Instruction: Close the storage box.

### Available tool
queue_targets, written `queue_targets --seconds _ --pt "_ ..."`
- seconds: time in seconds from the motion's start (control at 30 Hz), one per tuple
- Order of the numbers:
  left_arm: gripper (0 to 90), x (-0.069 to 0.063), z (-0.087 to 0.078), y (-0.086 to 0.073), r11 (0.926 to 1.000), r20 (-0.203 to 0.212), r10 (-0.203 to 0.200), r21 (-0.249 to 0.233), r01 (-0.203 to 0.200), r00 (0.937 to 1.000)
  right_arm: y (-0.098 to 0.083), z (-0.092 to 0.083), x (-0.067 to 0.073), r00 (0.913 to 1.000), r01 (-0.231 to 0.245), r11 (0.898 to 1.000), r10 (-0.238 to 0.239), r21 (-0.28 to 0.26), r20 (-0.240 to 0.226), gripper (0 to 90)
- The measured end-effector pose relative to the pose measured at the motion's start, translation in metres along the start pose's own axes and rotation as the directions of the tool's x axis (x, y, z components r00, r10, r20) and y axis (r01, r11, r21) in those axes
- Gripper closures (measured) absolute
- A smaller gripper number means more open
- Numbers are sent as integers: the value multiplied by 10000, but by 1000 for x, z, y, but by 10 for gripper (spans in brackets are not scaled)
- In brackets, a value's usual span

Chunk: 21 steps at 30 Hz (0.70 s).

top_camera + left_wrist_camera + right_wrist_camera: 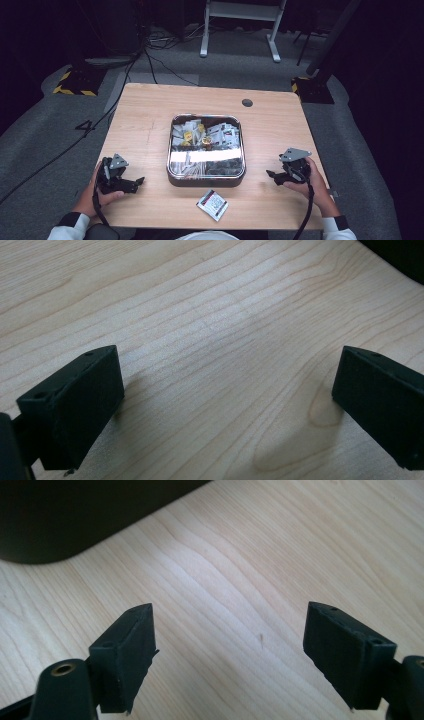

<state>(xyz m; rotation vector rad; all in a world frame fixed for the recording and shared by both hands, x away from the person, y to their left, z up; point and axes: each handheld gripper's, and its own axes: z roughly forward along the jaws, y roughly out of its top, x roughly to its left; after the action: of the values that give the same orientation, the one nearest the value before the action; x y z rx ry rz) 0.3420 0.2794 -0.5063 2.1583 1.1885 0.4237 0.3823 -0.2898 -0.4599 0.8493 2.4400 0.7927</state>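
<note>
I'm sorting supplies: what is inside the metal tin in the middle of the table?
The metal tin holds small packets, some white, some yellow. Glare hides part of its near half, and lower layers are covered.

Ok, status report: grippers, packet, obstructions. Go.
Left gripper open, empty, low over table. Right gripper open, empty. Packet flat at near edge, in front of tray, untouched. Nothing in the way.

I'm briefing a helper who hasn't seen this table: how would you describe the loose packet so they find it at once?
Start at the wooden table and find the square metal tin of packets at its middle. Just in front of the tin, near the person's edge, lies one small white packet with a dark red stripe. It is the one packet lying on bare wood, between the left gripper and right gripper.
</note>
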Motion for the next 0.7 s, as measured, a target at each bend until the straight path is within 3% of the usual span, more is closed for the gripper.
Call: queue_targets --seconds 0.33,0.7 --pt "5 0 0 0 10000 -19 -37 0 37 10000 -25 -1 -4 9993 -376 9993 376 0 48 204" --pt "4 -1 0 0 10000 -23 -57 -4 57 10000 -54 -7 -10 9927 -1193 9926 1196 -227 134 188"
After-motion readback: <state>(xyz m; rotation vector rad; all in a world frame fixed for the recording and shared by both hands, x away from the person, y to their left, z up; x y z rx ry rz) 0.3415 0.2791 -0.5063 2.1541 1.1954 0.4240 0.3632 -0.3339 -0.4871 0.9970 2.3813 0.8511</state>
